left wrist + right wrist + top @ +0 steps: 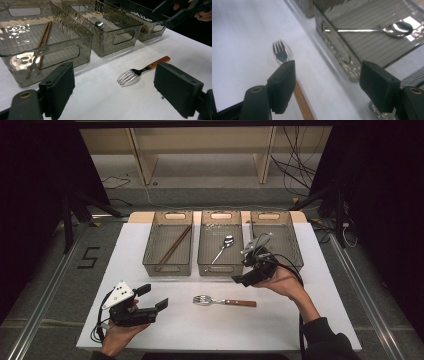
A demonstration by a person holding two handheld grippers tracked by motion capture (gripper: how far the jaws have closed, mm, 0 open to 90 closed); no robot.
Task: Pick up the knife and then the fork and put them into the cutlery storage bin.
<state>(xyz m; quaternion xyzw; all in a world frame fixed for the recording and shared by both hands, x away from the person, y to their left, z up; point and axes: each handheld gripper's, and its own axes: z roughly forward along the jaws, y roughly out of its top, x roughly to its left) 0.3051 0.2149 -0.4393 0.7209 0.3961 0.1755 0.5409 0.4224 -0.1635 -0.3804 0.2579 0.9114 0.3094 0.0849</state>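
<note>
Below the right gripper (239, 279), jaws standing apart and empty, the fork (224, 301) is lying crosswise, handle nearer it.

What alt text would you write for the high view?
A wooden-handled metal fork lies on a white table between two hand-held black grippers, left gripper and right gripper, both open. Behind stand three clear plastic bins with brown chopsticks and a metal spoon.
</note>
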